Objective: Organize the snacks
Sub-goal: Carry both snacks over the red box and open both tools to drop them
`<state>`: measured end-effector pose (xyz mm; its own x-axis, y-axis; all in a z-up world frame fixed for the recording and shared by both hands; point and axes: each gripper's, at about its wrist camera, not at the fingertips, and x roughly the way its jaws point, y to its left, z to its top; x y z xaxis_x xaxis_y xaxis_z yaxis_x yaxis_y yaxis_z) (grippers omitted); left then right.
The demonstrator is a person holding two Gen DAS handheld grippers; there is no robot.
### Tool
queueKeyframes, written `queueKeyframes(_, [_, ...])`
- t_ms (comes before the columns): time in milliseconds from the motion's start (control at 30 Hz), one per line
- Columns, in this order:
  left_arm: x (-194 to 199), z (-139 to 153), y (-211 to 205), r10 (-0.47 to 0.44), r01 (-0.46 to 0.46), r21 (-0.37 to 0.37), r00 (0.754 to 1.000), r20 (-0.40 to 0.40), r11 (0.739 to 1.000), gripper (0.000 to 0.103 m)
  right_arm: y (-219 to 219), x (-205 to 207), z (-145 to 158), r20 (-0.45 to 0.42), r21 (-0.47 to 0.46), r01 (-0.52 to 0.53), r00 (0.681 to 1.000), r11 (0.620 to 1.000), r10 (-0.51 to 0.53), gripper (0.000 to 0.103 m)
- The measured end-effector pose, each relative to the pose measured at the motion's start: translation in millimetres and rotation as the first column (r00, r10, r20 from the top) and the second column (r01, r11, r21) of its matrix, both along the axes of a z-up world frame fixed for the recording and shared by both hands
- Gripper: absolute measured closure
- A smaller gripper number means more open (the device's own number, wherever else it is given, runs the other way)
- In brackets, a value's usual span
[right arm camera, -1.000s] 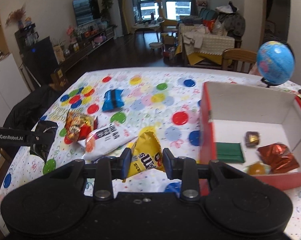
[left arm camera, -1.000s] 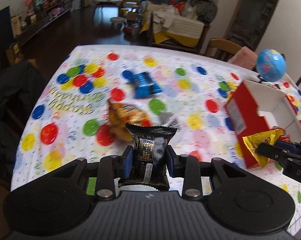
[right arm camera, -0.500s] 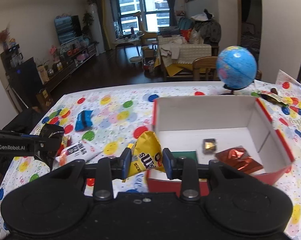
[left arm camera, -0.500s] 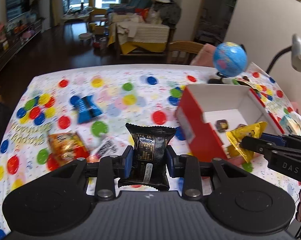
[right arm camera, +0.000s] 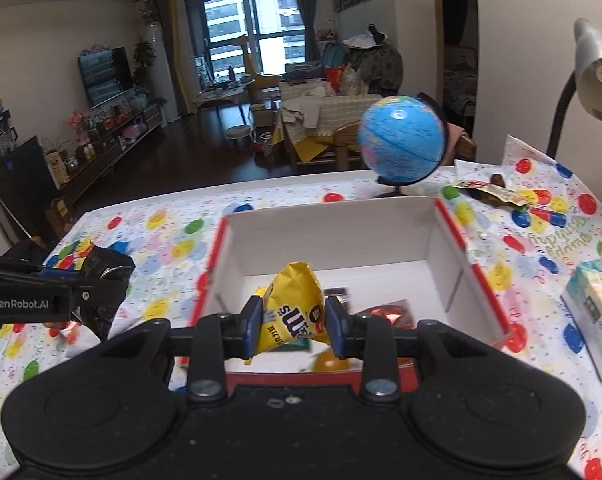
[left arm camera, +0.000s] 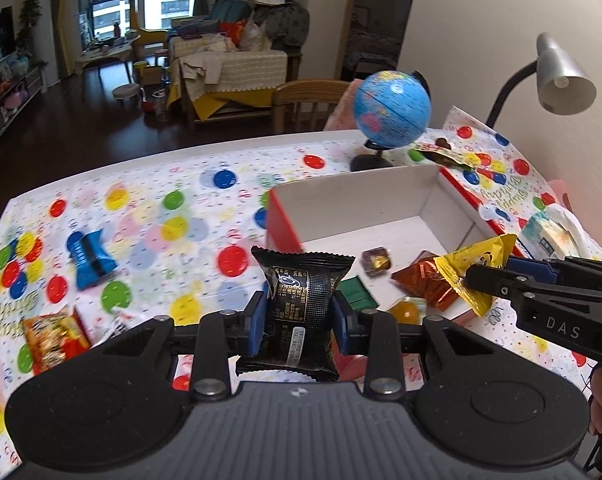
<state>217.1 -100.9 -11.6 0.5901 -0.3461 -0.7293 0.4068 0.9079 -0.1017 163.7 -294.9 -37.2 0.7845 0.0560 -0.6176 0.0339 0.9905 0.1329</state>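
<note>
My left gripper (left arm camera: 299,322) is shut on a black snack packet (left arm camera: 303,304) and holds it above the table, just left of the red box (left arm camera: 283,224). My right gripper (right arm camera: 291,328) is shut on a yellow snack bag (right arm camera: 295,308) and holds it over the near edge of the red box (right arm camera: 453,222). It also shows in the left wrist view (left arm camera: 471,276). Inside the box lie a red foil packet (left arm camera: 419,278), a small brown candy (left arm camera: 376,261), a green packet (left arm camera: 355,292) and an orange candy (left arm camera: 405,310). A blue packet (left arm camera: 89,258) and an orange packet (left arm camera: 55,336) lie on the table.
A blue globe (right arm camera: 401,140) stands behind the box. A desk lamp (right arm camera: 597,68) rises at the right. A tissue pack (right arm camera: 595,312) lies right of the box. A wrapper (right arm camera: 489,192) lies at the far right. The tablecloth (left arm camera: 149,208) has coloured dots.
Both grippers have moved right with their packets. The right gripper went from beside the box to over its near edge, and the left gripper closed in on the box's left side.
</note>
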Motion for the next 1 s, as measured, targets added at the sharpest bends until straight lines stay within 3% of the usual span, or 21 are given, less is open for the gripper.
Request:
queueKeyframes(533, [48.0, -35.1, -85.1, -0.046, 0.049, 0.119, 0.998, -0.030, 0.992, 0.070, -68.4, 32.8, -37.8, -0.081, -0.030, 0.072, 0.994, 0.997, -0.074, 0.072])
queueKeyframes(1000, [86.1, -70.6, -131.7, -0.117, 0.132, 0.187, 0.989, -0.087, 0.974, 0.070, -83.5, 67.5, -68.5, -0.161, -0.020, 0.029, 0.986, 0.999, -0.032, 0.071])
